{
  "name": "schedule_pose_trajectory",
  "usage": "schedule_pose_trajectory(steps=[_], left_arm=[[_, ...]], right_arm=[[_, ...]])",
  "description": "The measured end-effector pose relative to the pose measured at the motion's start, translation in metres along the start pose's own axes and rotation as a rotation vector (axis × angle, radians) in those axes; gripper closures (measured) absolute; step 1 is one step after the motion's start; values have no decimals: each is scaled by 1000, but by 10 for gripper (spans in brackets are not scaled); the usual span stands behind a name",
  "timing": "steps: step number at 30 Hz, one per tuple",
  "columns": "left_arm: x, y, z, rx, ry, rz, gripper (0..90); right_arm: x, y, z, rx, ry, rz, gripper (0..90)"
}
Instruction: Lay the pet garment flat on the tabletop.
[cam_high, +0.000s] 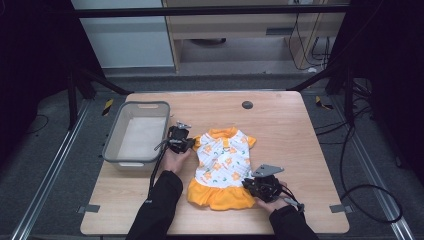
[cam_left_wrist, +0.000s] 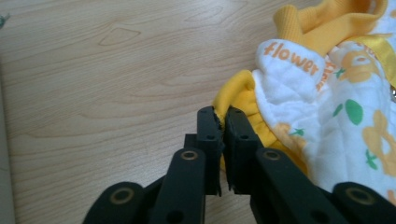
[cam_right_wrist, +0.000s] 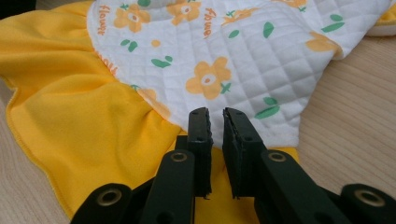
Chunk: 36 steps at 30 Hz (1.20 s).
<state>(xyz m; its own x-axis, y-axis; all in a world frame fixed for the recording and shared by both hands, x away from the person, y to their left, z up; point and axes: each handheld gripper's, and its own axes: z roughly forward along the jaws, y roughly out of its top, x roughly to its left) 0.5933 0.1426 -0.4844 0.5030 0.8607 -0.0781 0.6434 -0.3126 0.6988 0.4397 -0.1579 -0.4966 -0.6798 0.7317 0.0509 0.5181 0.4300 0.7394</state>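
Observation:
A small dress (cam_high: 222, 165) lies flat on the wooden table (cam_high: 280, 130); it has a white quilted top with orange flowers, a yellow collar and a yellow skirt. My left gripper (cam_high: 181, 141) sits at its left sleeve. In the left gripper view the jaws of the left gripper (cam_left_wrist: 223, 122) are shut on the yellow sleeve cuff (cam_left_wrist: 236, 91). My right gripper (cam_high: 261, 185) is at the skirt's right side. In the right gripper view the right gripper (cam_right_wrist: 215, 122) has its jaws close together, pinching fabric at the seam between the white top (cam_right_wrist: 243, 60) and yellow skirt (cam_right_wrist: 79, 116).
A grey plastic bin (cam_high: 114, 137) stands on the table's left part, close behind the left hand. A small black round disc (cam_high: 247, 105) lies near the table's far edge. Bare wood extends to the right of the dress and behind it.

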Motion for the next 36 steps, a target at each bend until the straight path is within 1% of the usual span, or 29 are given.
schedule_pose_trajectory(steps=[3,5,6,9,13,17,21,22,24,25,26,28,29,32,33,36], left_arm=[[-2,1,-3,-17,-10,1,884],[-4,3,-8,-34,1,10,888],[-6,4,-12,-53,7,12,889],[-7,10,-22,-81,36,11,891],[-6,19,-34,-98,80,20,892],[-2,26,-37,-84,149,31,892],[-1,28,-35,-60,168,15,891],[-2,26,-32,-46,176,15,890],[-3,24,-30,-37,186,12,883],[-3,24,-29,-34,193,10,865],[-3,23,-29,-36,198,7,865],[-3,23,-32,-51,213,-1,822],[-3,24,-34,-58,213,1,794],[-6,24,-44,-92,200,8,769],[-7,24,-48,-98,190,10,768],[-12,22,-59,-123,148,22,763]], right_arm=[[1,0,1,6,-1,-2,809],[1,0,0,13,-3,-2,812],[1,-1,1,11,-4,-5,816],[1,0,1,17,-10,-9,827],[2,-1,1,28,-6,-11,844],[3,-1,1,35,-3,-4,851],[3,-2,1,36,3,-3,855],[3,-2,1,36,3,-2,855],[2,-2,1,34,5,4,855],[2,-2,1,33,8,5,854],[2,-2,1,33,8,5,854],[2,-2,1,33,14,10,846],[1,-2,0,31,19,13,837],[1,-1,-1,17,24,21,832],[1,0,-2,9,22,20,832],[0,4,-9,-45,18,23,832]])
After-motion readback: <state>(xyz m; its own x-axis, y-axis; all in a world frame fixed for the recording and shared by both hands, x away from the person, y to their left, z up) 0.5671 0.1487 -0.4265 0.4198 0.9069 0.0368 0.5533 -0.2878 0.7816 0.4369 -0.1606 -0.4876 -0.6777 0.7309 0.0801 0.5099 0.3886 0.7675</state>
